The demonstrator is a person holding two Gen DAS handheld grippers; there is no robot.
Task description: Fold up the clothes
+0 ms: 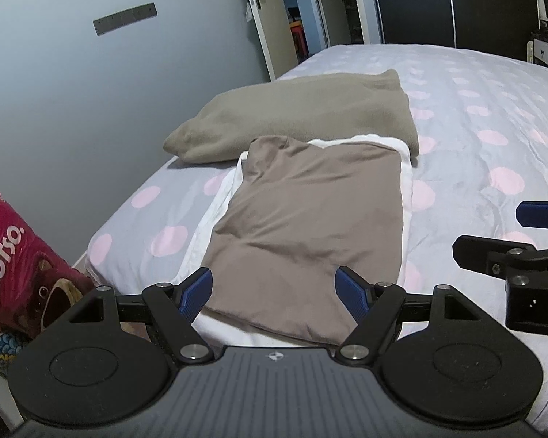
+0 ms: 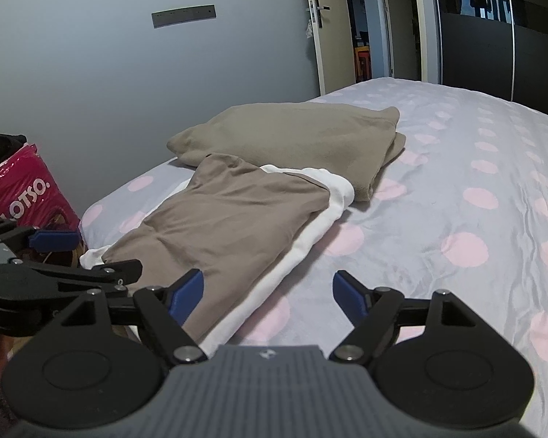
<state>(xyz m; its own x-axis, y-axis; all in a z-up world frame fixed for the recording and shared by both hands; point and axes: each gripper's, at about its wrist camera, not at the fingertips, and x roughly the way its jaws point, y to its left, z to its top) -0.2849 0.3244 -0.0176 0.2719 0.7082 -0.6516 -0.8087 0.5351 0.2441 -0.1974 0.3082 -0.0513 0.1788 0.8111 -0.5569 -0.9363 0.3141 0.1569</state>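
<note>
A folded taupe garment (image 1: 303, 226) lies on a folded white garment (image 1: 407, 189) near the bed's corner; both show in the right wrist view too, taupe (image 2: 223, 226) on white (image 2: 310, 241). A folded olive-beige fleece (image 1: 303, 116) (image 2: 296, 138) lies behind them. My left gripper (image 1: 274, 294) is open and empty, just above the taupe garment's near edge. My right gripper (image 2: 268, 295) is open and empty over bare bedsheet to the right of the stack. The right gripper shows at the left view's right edge (image 1: 511, 233); the left gripper shows at the right view's left edge (image 2: 73, 252).
The bed (image 1: 493, 153) has a grey cover with pink dots and stretches far to the right. A red LOTSO bag (image 1: 14, 262) stands on the floor left of the bed, by the grey wall. An open door (image 2: 318, 25) and dark wardrobe (image 2: 493, 54) are behind.
</note>
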